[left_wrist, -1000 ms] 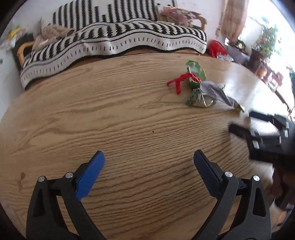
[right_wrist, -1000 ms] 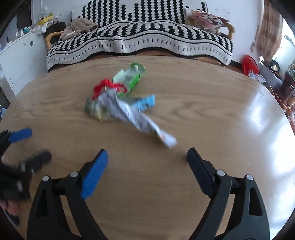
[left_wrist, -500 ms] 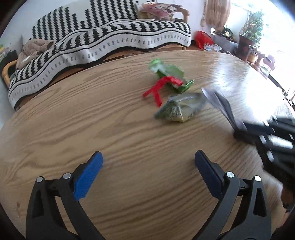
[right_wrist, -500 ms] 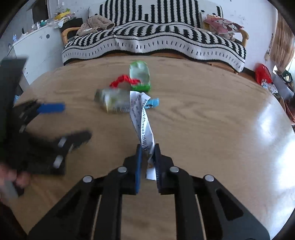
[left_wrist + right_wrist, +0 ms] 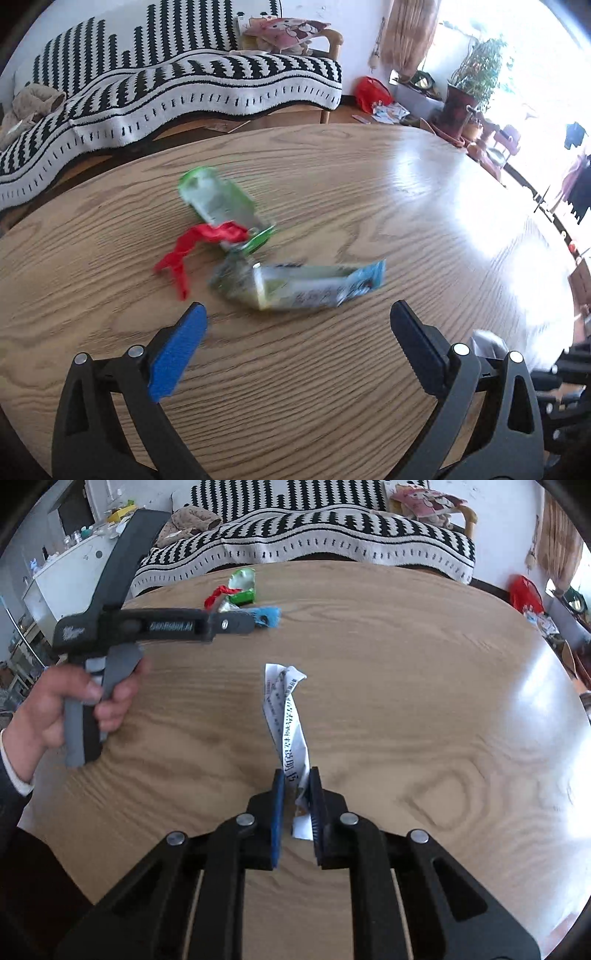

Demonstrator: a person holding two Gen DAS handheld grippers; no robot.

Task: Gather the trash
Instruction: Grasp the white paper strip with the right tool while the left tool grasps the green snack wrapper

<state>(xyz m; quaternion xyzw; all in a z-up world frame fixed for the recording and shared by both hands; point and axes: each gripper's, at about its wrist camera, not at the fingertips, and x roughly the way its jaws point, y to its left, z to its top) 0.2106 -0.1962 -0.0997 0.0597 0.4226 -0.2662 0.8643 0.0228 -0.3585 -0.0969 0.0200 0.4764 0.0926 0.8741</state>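
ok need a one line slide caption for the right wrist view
Right gripper shut on a printed wrapper above the wooden table.

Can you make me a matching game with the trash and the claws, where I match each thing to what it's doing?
Things:
1. white printed wrapper
2. red scrap
3. left claw
4. green wrapper

States:
A. open, holding nothing
B. pinched in the right claw
C. lying farthest back on the table
D. lying partly across the green wrapper

Pairs: 1-B, 2-D, 3-A, 4-C
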